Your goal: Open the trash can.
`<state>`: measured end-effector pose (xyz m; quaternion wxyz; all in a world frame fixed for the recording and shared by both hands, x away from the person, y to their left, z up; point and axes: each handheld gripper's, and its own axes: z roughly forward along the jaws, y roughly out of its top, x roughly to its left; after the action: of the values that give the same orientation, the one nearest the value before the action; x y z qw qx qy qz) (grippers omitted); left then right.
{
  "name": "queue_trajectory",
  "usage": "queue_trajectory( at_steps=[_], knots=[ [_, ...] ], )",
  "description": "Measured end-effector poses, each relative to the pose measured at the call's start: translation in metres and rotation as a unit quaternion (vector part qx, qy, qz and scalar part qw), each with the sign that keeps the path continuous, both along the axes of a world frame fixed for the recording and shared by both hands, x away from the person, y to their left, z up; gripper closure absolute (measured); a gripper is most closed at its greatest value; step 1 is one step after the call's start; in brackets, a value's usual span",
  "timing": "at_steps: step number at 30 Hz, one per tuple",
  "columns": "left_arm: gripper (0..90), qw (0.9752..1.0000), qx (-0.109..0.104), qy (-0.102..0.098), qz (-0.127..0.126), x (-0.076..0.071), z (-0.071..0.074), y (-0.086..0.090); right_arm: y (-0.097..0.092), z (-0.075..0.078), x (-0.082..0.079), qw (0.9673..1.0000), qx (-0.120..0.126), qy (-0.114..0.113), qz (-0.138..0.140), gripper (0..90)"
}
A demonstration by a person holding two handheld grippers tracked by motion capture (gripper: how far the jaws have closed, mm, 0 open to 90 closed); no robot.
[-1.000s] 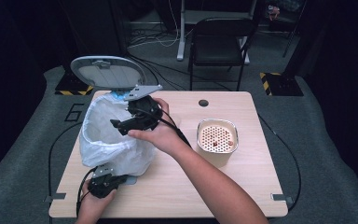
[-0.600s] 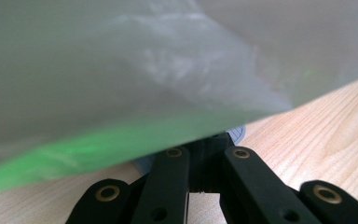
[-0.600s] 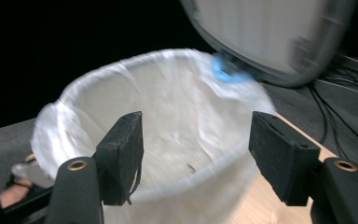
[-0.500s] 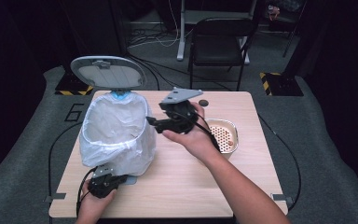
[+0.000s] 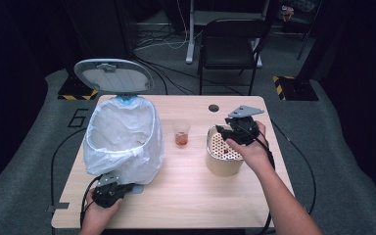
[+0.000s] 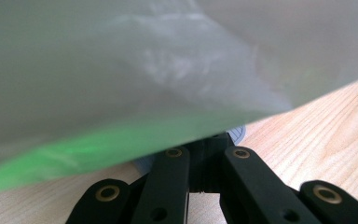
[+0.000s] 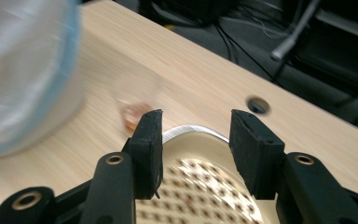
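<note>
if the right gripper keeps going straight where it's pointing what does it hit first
Probably the small plastic cup of brownish liquid, just past the perforated container's far rim; the right gripper is open, and depth is unclear.

Both forearms bare, no sleeves visible. Left gripper black and compact, with a black cable looping off the counter edge. Right gripper black, topped by a grey three-cornered plate; cable trails off behind it. Jaws black, brass-coloured rivets at the link joints, pads matte and rectangular.
</note>
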<state>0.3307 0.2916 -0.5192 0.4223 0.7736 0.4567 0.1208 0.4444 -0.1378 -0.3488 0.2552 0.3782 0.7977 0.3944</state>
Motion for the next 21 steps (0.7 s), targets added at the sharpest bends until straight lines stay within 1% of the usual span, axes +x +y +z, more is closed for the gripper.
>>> queue_trajectory(
  at_steps=[1, 3, 6, 9, 11, 13, 14, 16, 17, 21],
  knots=[
    [90.0, 1.0000, 0.000, 0.000, 0.000, 0.000, 0.000, 0.000, -0.006, -0.005, 0.003, 0.9999, 0.001, 0.003, -0.012, 55.3],
    [90.0, 1.0000, 0.000, 0.000, 0.000, 0.000, 0.000, 0.000, -0.018, -0.013, 0.009, 0.9996, 0.000, 0.010, -0.027, 55.5],
    [90.0, 1.0000, 0.002, 0.001, 0.000, 0.000, 0.000, 0.000, -0.031, -0.022, 0.015, 0.9987, 0.001, 0.012, -0.049, 56.2],
    [90.0, 1.0000, -0.001, 0.000, 0.001, 0.000, 0.000, 0.000, -0.040, -0.030, 0.021, 0.9977, -0.003, 0.016, -0.065, 55.9],
    [90.0, 1.0000, -0.001, 0.000, 0.001, 0.000, 0.000, 0.000, -0.044, -0.034, 0.024, 0.9967, -0.012, 0.015, -0.079, 55.9],
    [90.0, 1.0000, -0.001, 0.000, 0.002, 0.000, 0.000, 0.000, -0.048, -0.039, 0.028, 0.9955, -0.011, 0.021, -0.092, 56.2],
    [90.0, 1.0000, 0.000, 0.000, 0.001, 0.000, 0.000, 0.000, -0.050, -0.040, 0.029, 0.9953, -0.014, 0.022, -0.093, 56.9],
    [90.0, 1.0000, 0.003, 0.002, 0.000, 0.000, 0.000, 0.000, -0.053, -0.043, 0.031, 0.9949, -0.011, 0.027, -0.097, 58.2],
    [90.0, 1.0000, 0.001, 0.001, 0.001, 0.000, 0.000, 0.000, -0.054, -0.044, 0.032, 0.9949, -0.008, 0.030, -0.096, 59.4],
    [90.0, 1.0000, 0.001, 0.001, 0.001, 0.000, 0.000, 0.000, -0.057, -0.052, 0.035, 0.9948, -0.007, 0.047, -0.090, 63.9]
  ],
)
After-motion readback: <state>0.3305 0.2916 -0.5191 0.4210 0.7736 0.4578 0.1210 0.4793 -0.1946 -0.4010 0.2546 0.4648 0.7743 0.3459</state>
